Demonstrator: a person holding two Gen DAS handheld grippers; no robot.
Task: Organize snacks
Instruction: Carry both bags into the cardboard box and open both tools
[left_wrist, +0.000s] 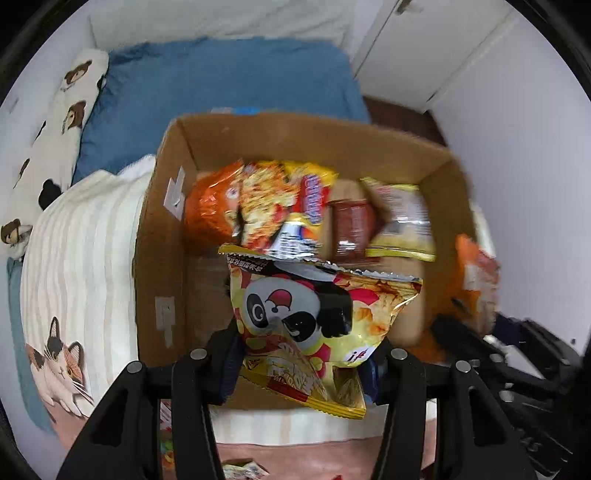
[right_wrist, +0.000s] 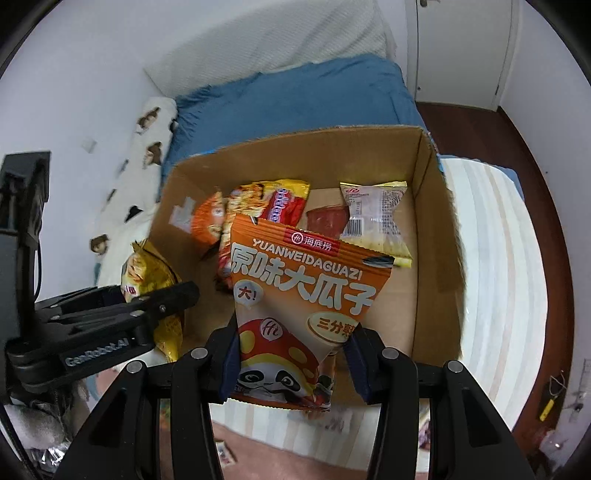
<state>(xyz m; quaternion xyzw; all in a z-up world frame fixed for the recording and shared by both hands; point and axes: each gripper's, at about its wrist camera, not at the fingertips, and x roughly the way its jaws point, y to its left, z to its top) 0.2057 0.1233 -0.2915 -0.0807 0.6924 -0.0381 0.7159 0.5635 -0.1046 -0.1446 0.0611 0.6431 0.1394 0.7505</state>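
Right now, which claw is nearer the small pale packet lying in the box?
Right. The right claw holds its orange bag on the pale packet's side; the left claw hangs over the box's opposite side.

A yellow panda-print snack bag (left_wrist: 314, 325) and an orange seed packet (right_wrist: 295, 314) with white lettering hang over a brown cardboard box (right_wrist: 432, 221) on a blue bedspread (left_wrist: 221, 85) and cream-striped blanket (left_wrist: 85, 240).
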